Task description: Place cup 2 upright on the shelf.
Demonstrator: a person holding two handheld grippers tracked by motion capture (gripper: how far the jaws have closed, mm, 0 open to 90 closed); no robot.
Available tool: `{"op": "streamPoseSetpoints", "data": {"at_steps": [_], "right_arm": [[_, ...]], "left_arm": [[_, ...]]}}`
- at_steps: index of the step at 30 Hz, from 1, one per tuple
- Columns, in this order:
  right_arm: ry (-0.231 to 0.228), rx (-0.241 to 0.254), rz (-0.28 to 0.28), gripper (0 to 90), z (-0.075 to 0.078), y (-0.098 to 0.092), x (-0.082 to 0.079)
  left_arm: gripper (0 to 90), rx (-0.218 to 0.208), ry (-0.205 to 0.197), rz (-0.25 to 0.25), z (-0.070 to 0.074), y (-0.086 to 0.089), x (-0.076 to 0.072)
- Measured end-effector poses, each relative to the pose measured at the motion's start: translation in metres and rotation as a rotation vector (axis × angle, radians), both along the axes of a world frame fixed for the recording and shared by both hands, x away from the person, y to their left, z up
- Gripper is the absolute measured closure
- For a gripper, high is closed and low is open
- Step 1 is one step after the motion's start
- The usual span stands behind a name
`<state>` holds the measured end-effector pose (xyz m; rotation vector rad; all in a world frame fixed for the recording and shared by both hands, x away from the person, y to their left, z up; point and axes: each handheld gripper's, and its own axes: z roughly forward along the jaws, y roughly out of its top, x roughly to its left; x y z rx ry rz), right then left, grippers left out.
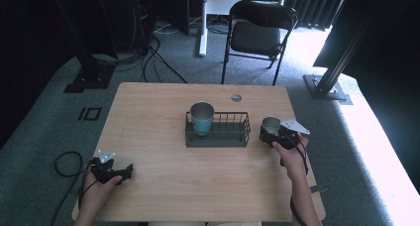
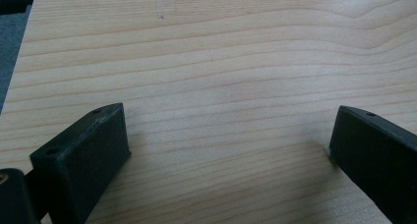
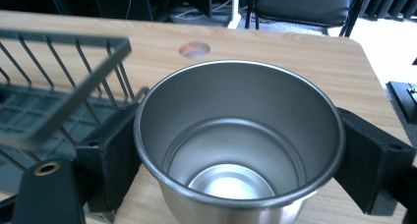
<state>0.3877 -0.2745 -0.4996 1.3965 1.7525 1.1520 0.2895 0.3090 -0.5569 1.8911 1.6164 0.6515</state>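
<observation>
Nearest the person, the left gripper rests low on the tabletop at the front left corner, held in the left hand. In the left gripper view its fingers stand wide apart, released, with bare wood grain between them and nothing in their span.

Over on the right side, the right gripper is further up the tabletop, held in the right hand. It has a steel cup clamped between its fingers. The right gripper view looks straight down into that cup: upright, mouth open, shiny inside, with one finger pressed against the wall on each side. Whether the cup's base touches the wood cannot be told.

Just beside the cup, toward the middle of the tabletop, sits a dark wire basket; its rim and bars show at the left of the right gripper view. The cup is outside the basket, close to its right end.

Inside the basket, at its left end, a teal cup stands upright.

Beyond the basket there is a round hole in the tabletop, and past the far edge a black folding chair on the carpet.
</observation>
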Motion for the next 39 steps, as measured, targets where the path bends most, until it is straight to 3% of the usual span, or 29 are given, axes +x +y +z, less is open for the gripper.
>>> {"op": "streamPoseSetpoints", "data": {"at_steps": [20, 39], "right_arm": [[-0.027, 0.026, 0.005, 14.1, 0.041, -0.002, -0.005], [-0.07, 0.028, 0.072, 14.1, 0.073, 0.024, -0.002]], "left_arm": [[2.2, 0.0, 0.0, 0.001, 0.0, 0.0, 0.0], [2.2, 0.0, -0.001, 0.001, 0.0, 0.0, 0.0]]}}
